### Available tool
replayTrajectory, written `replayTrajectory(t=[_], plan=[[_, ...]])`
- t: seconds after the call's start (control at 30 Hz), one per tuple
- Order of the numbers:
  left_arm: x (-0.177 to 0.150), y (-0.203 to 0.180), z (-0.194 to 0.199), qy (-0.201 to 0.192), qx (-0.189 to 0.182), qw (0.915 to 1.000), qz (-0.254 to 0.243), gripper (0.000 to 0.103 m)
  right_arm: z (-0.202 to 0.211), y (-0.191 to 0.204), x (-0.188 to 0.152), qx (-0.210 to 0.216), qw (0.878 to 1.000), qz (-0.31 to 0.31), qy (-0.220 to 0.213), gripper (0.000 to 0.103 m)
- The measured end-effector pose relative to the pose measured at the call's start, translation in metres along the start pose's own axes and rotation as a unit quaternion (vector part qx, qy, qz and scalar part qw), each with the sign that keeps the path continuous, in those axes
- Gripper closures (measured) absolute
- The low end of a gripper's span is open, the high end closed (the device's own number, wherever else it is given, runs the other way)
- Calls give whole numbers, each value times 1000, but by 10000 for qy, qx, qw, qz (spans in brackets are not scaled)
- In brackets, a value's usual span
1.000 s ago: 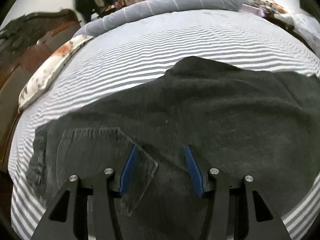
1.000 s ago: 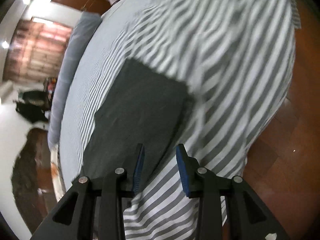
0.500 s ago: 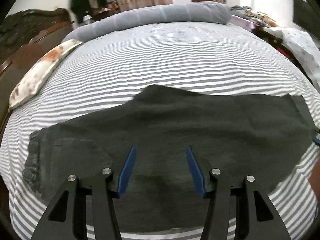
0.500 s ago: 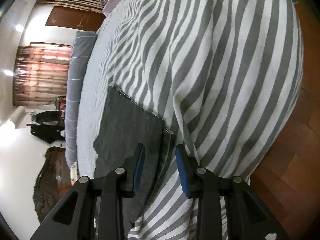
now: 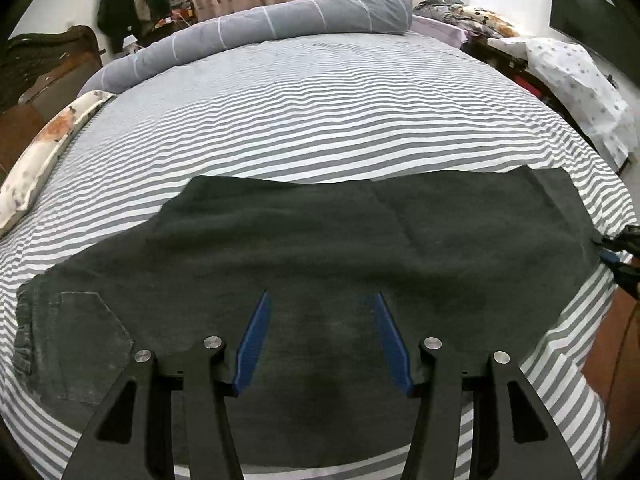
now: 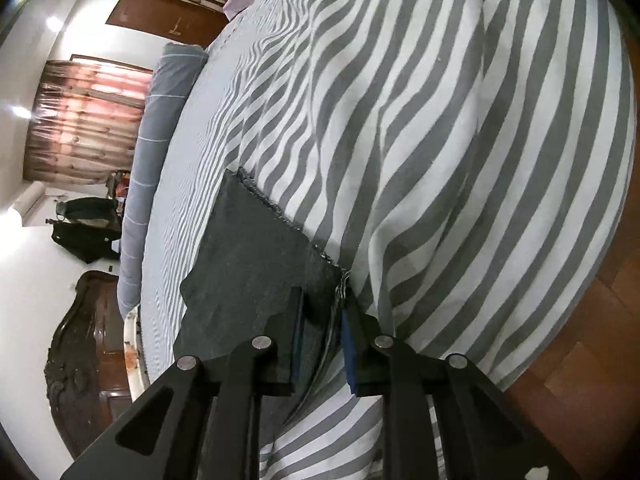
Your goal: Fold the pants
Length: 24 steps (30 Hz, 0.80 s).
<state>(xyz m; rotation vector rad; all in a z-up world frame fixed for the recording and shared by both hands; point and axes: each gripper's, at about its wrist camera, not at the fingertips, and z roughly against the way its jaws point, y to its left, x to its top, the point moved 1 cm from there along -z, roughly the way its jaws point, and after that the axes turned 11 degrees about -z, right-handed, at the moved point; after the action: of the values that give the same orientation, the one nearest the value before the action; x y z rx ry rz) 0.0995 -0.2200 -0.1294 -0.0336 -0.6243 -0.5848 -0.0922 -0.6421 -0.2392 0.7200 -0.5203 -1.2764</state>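
Dark grey pants point(image 5: 320, 248) lie flat across the near part of the striped bed point(image 5: 320, 120), waistband and back pocket at the left, leg hems at the right. My left gripper point(image 5: 320, 300) is open and empty, hovering above the pants' middle. My right gripper point(image 6: 322, 300) sits at the hem corner of the pants point(image 6: 256, 256) with its jaws around the hem edge, still a little apart. It shows at the far right of the left wrist view point(image 5: 618, 250), by the hem.
A grey rolled duvet point(image 5: 260, 36) lies along the bed's far side, a flowered pillow point(image 5: 44, 148) at the left by the dark wooden headboard point(image 5: 36, 76). Wooden floor point(image 6: 580, 360) lies beyond the bed's edge. A covered chair point(image 5: 576, 80) stands at the right.
My left gripper has lifted and pulled back from the pants, so more of them shows. My right gripper has moved in onto the hem corner, its jaws now around the edge.
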Motion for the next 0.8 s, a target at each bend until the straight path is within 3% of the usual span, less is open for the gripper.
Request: replayTrajectory(t=[0.1,0.17,0.3,0.4,0.5,0.63,0.8], plan=[[0,-14,-2,8,-111,9999,-123,48,1,-5,-1,92,9999,-83,-44,86],[-1,-24,-3,-13,-153,9996,-241,48,4,-7,-2,115,9998,-116,-75,94],[-1,-49,-7,-139,-253,9979,-584,48,20,4,-7,239,9996,21,-113,96],[-1,-62,-16,-132,-353,9961,-800,48,29,24,-10,371,9991,173,-97,96],[-9,-68,-45,348,-342,9944,-932,49,38,52,-18,540,9976,426,-17,97],[-12,-70,-44,194,-347,9933,-1089,48,44,99,-38,777,9929,881,167,97],[-7,-33,-31,179,-1022,9937,-423,48,35,158,-76,915,9839,1438,537,97]])
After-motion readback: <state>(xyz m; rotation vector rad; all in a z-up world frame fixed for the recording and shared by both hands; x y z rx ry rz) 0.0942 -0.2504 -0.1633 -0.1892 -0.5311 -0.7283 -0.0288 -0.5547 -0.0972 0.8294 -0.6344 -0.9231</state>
